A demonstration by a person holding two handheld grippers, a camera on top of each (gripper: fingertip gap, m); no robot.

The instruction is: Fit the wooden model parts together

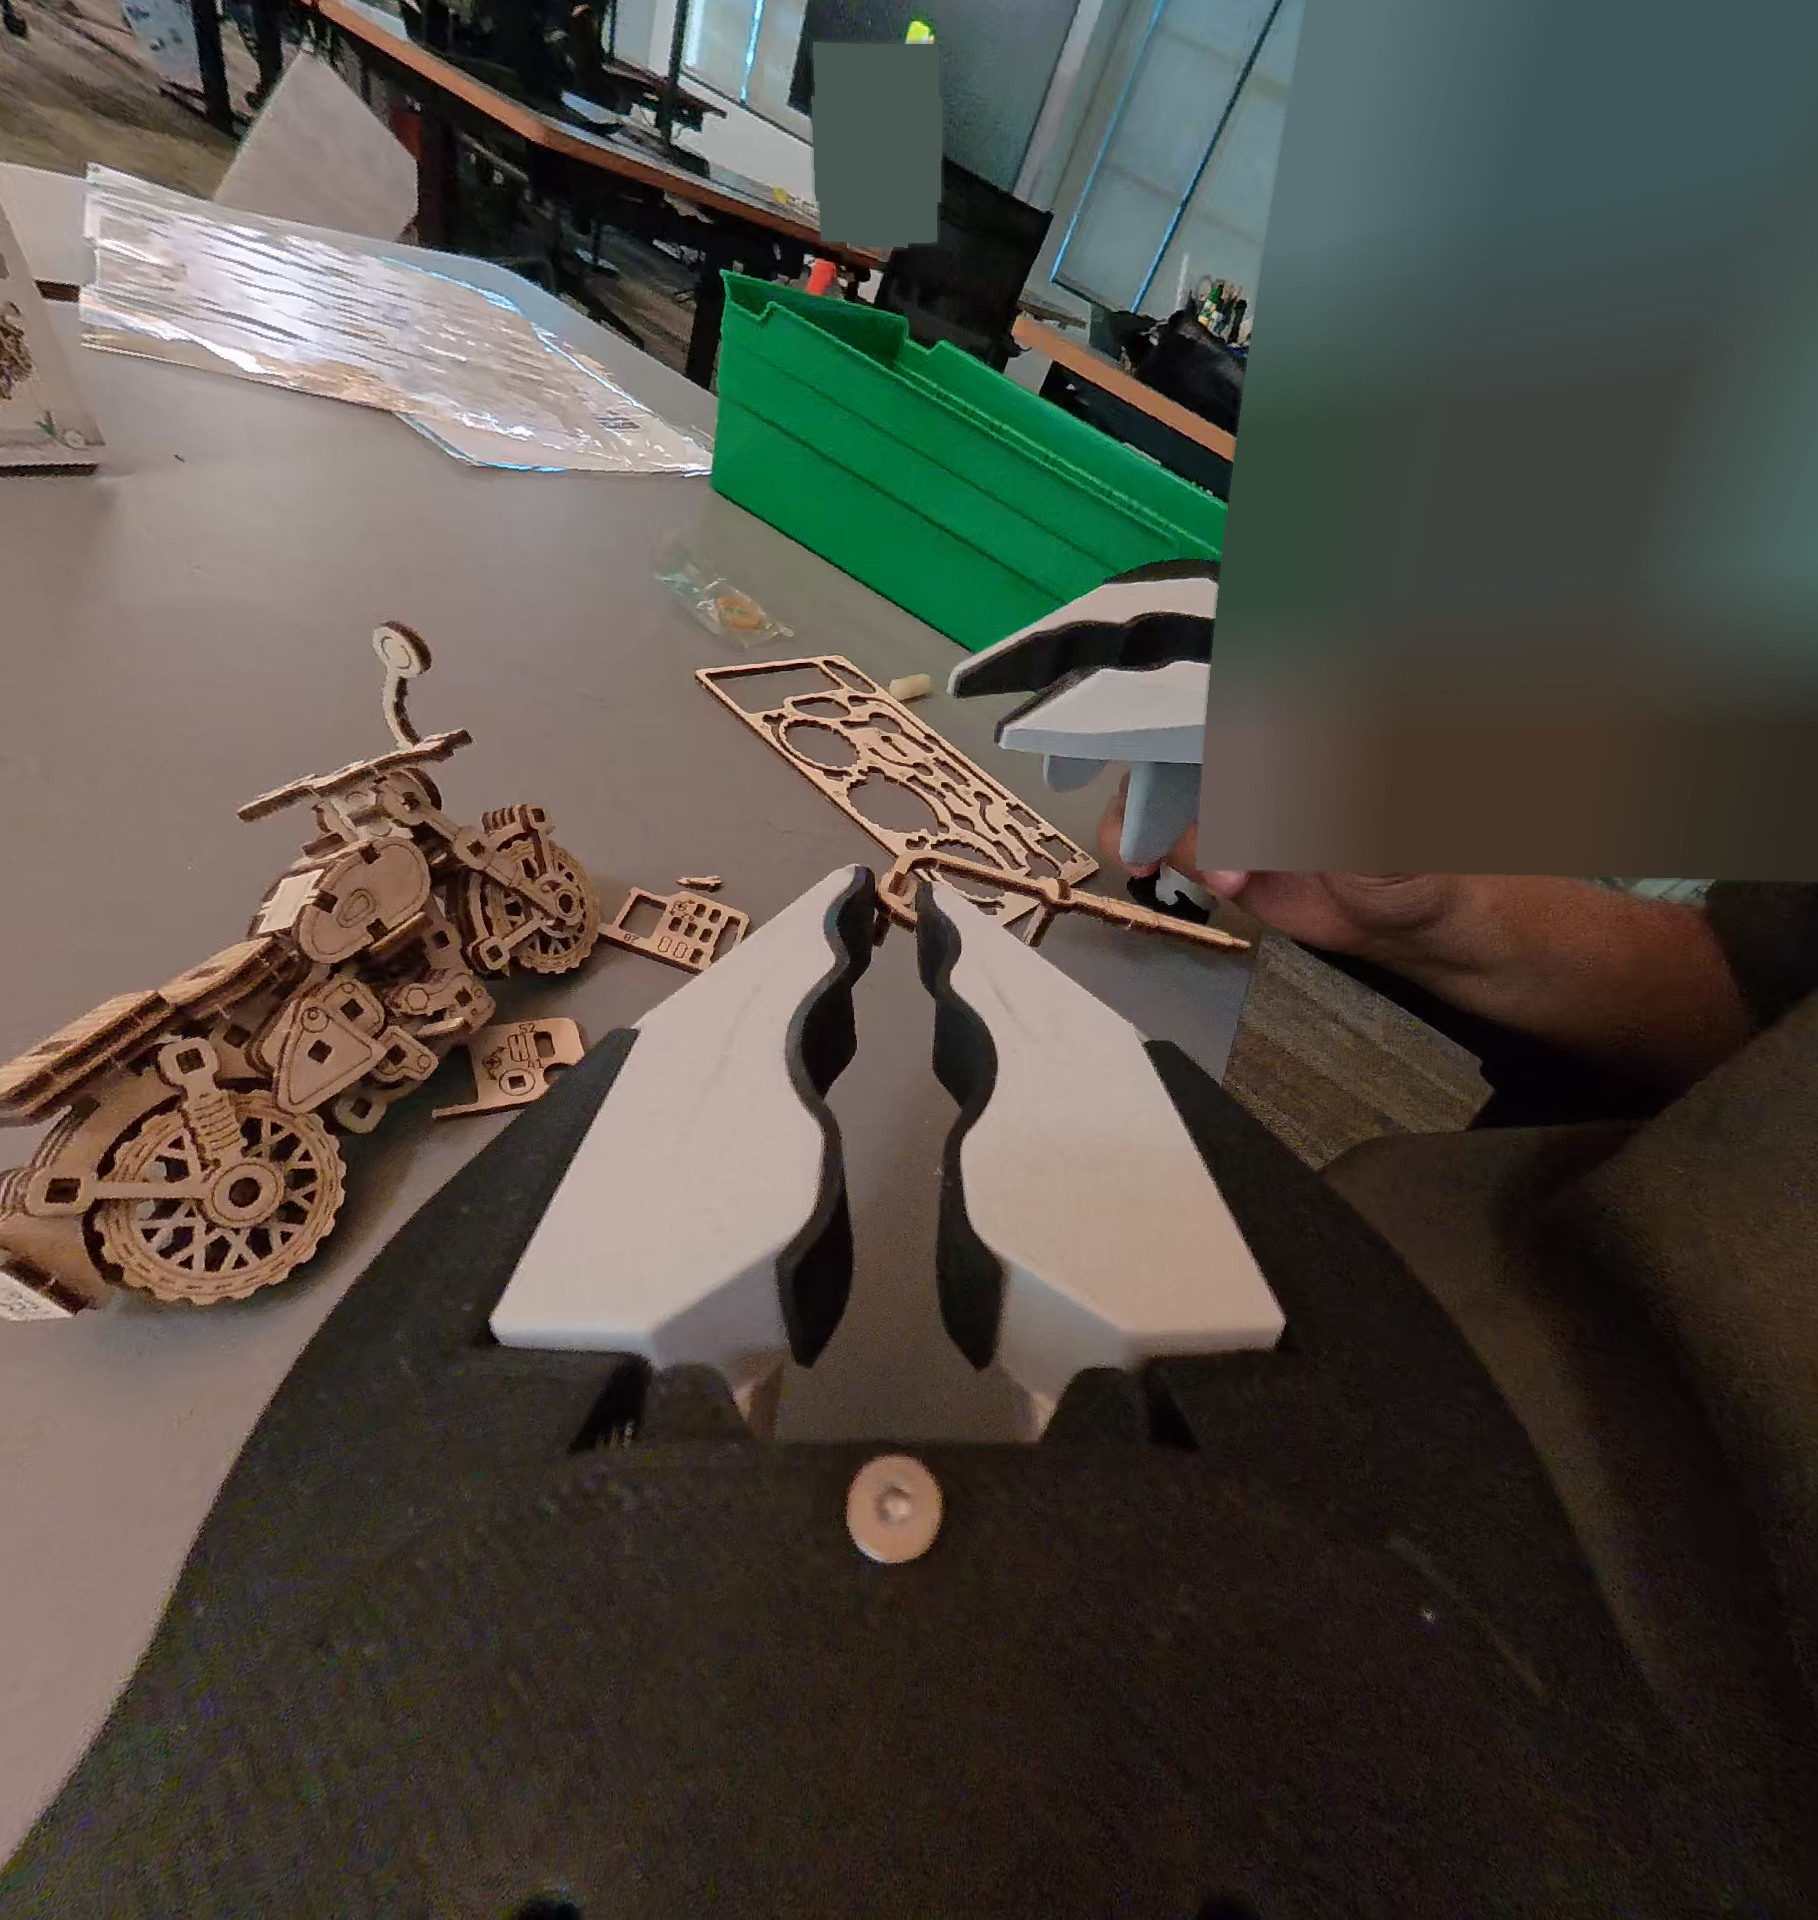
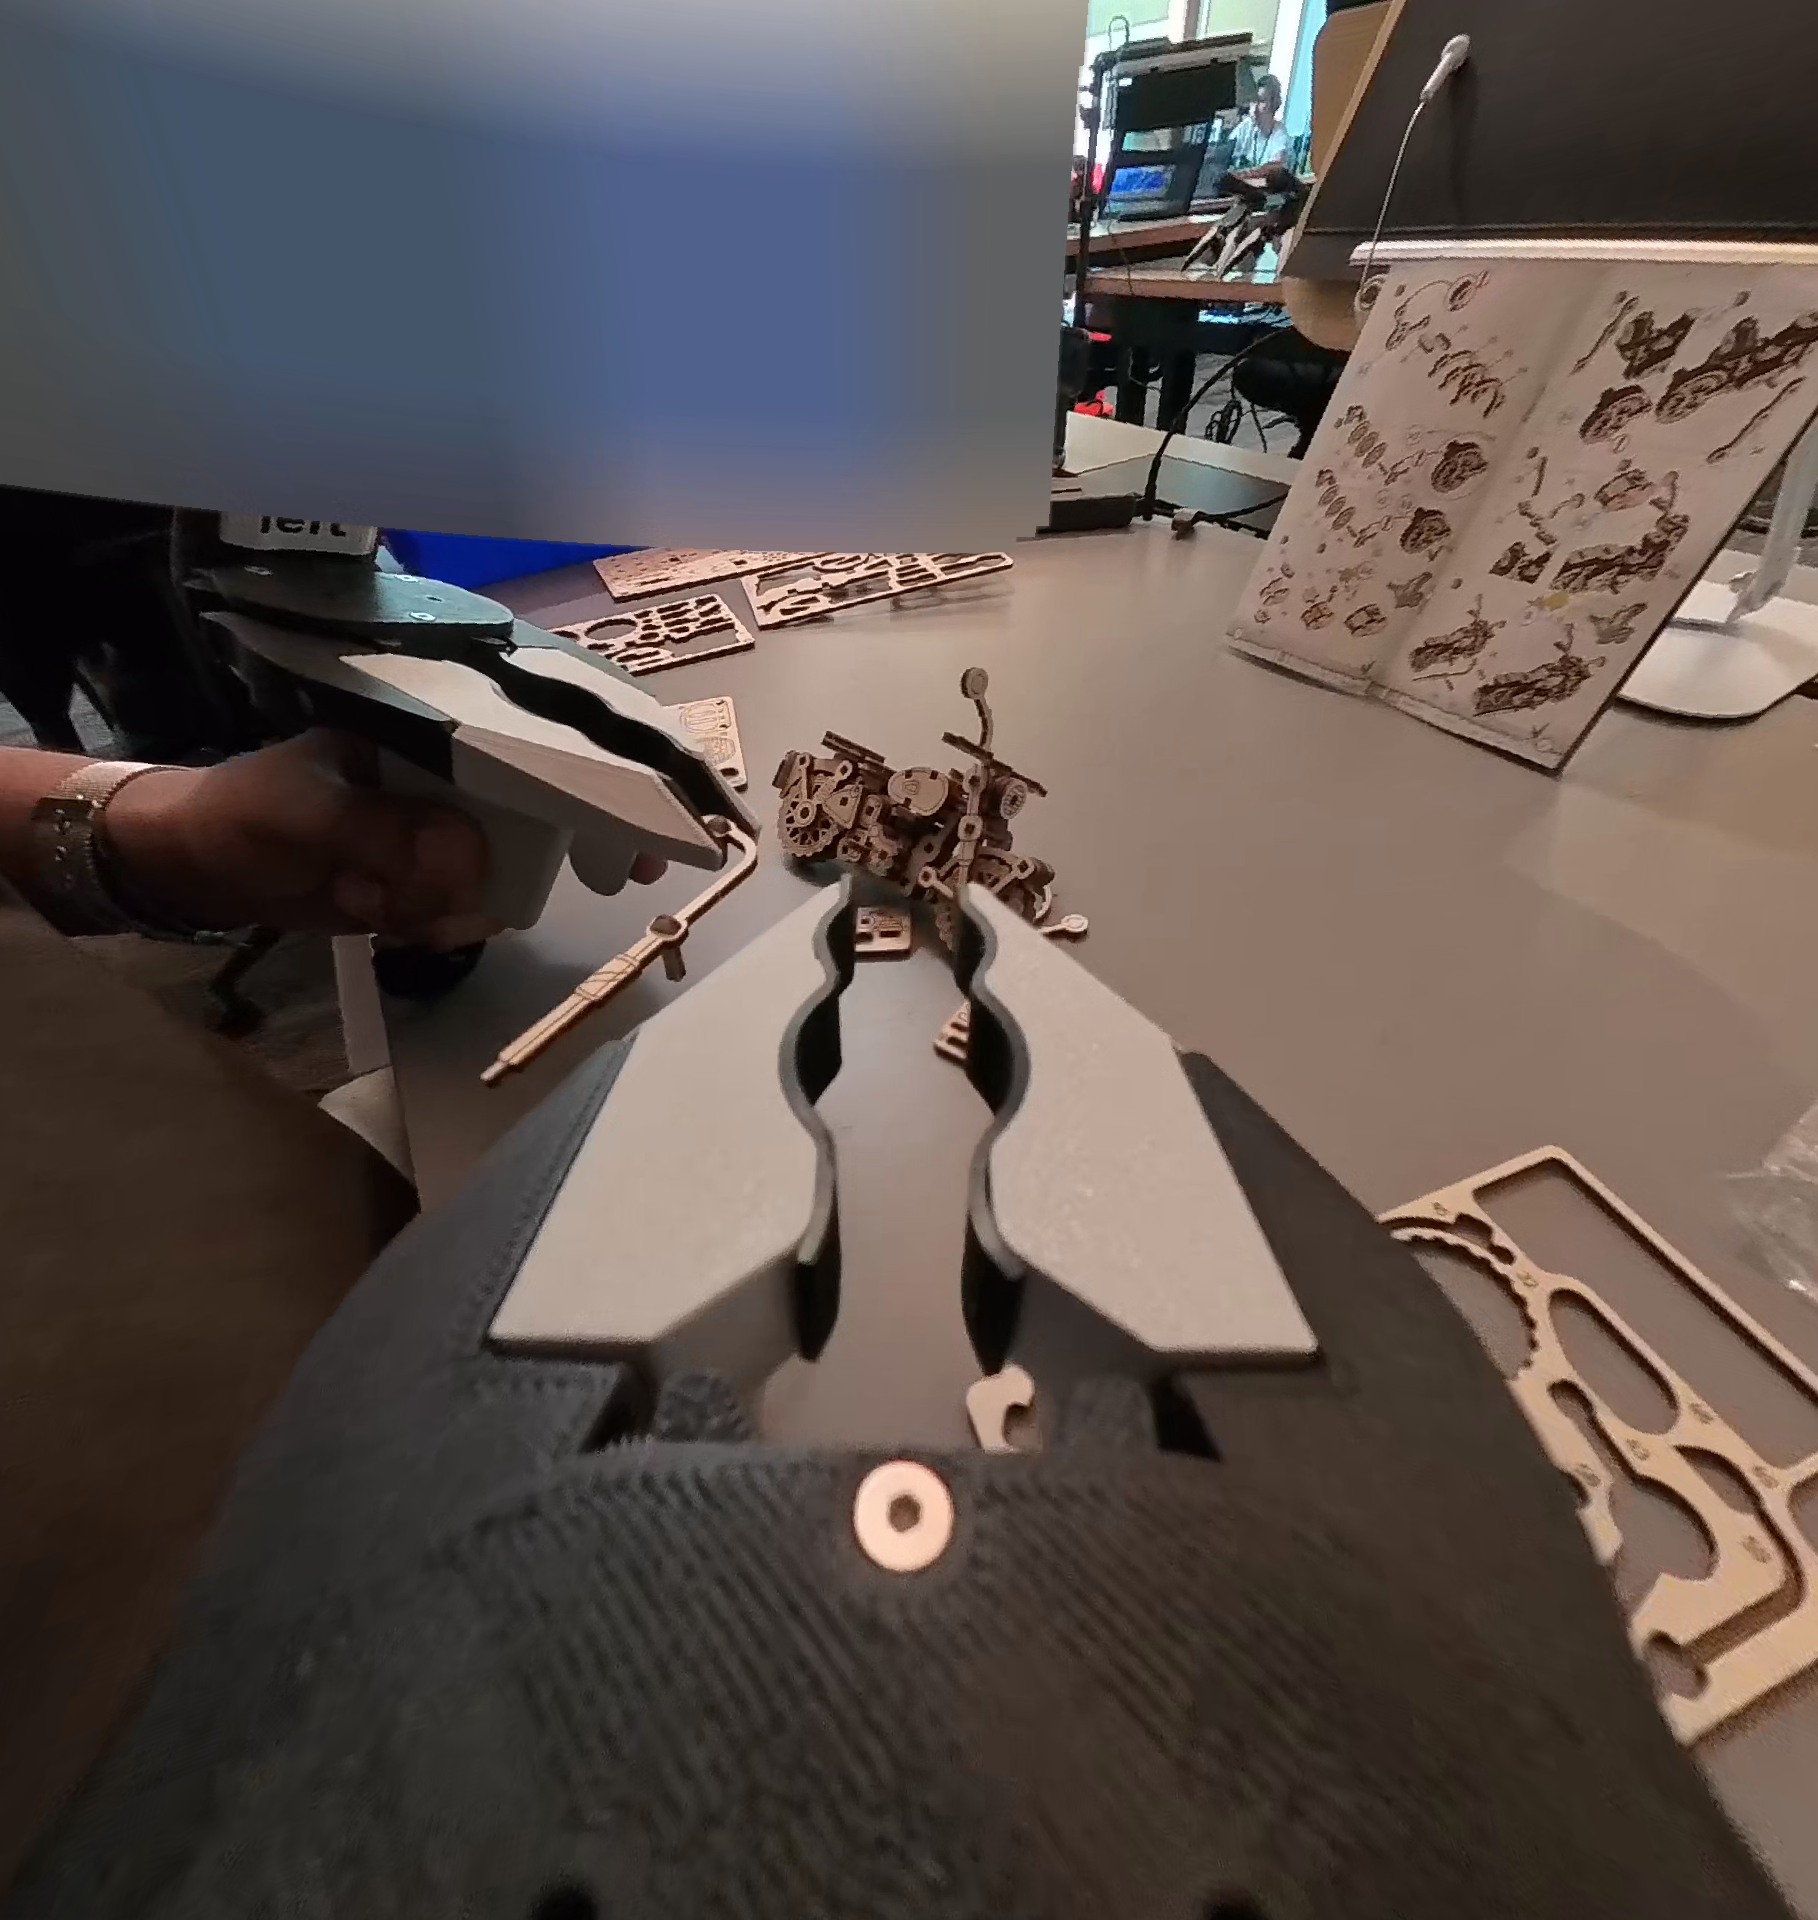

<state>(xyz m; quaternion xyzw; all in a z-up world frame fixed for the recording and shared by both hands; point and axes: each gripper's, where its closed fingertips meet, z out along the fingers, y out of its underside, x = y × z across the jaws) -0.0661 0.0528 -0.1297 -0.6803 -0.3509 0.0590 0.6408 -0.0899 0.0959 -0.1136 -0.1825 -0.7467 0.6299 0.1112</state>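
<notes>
A partly built wooden motorcycle model (image 1: 292, 987) lies on its side on the grey table (image 1: 209, 582); it also shows in the right wrist view (image 2: 915, 821). My left gripper (image 1: 894, 894) is shut on the looped end of a long thin wooden rod part (image 1: 1144, 920), which slants down toward the table edge. The right wrist view shows that gripper (image 2: 723, 831) and the rod (image 2: 614, 977) left of the model. My right gripper (image 2: 910, 904) is open and empty, pointing at the model from just short of it. It shows at the right in the left wrist view (image 1: 972, 707).
A green bin (image 1: 936, 468) stands at the back. An emptied wooden parts sheet (image 1: 884, 769) lies in front of it and also shows in the right wrist view (image 2: 1663, 1455). Small loose pieces (image 1: 676, 925) lie by the model. An instruction booklet (image 2: 1507, 499) leans on a stand. More sheets (image 2: 801, 592) lie far back. Spacing between my two grippers at the tips: around 6 cm.
</notes>
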